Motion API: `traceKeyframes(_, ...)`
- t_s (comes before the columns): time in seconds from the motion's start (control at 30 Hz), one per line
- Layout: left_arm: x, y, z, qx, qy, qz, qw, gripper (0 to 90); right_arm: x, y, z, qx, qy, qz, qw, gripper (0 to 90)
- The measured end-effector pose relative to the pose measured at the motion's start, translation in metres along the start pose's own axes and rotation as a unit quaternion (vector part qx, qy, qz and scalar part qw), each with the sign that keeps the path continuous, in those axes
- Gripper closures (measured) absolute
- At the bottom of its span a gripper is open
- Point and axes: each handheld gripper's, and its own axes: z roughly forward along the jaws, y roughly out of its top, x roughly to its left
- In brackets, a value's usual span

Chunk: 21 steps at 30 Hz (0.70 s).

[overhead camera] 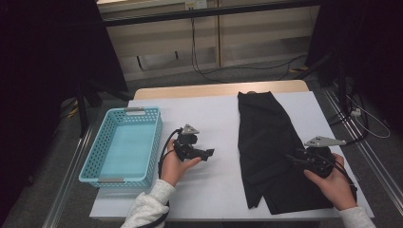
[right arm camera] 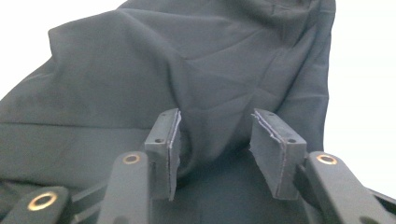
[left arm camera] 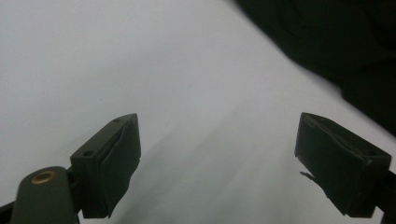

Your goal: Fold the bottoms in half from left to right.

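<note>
A black cloth lies spread lengthwise on the right half of the white table cover. My right gripper rests low on the cloth's right side, pointing left. In the right gripper view its jaws stand partly apart with a raised fold of the cloth between them; the fold leans toward the left pad, and the right pad stands free of it. My left gripper hovers over the bare white cover left of the cloth, open, with nothing between its wide jaws. The cloth's edge shows at the upper right of the left gripper view.
A light blue perforated basket stands empty at the table's left edge, close to my left hand. The wooden table edge runs along the far side. Cables lie on the floor beyond it and to the right.
</note>
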Motion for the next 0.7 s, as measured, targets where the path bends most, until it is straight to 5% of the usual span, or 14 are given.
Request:
traceKeyframes(0.13,0.000,0.001,0.002,0.007,-0.003,0.006,1.0000,14.3,0.002,-0.002,0.004,0.010,-0.004,0.001,0.9999,62.5)
traceKeyframes(0.3,0.001,0.001,0.000,0.000,0.004,0.000,1.0000,13.9,-0.001,-0.001,0.008,0.011,0.018,-0.008,0.9998,89.1)
traceKeyframes(0.47,0.002,0.002,-0.003,-0.003,0.004,0.002,1.0000,13.7,-0.002,-0.001,0.011,0.021,0.031,-0.007,0.9993,90.0)
traceKeyframes(0.7,0.002,0.002,-0.004,-0.002,0.004,0.003,1.0000,13.6,-0.022,0.004,-0.018,-0.013,0.015,0.004,0.9998,90.0)
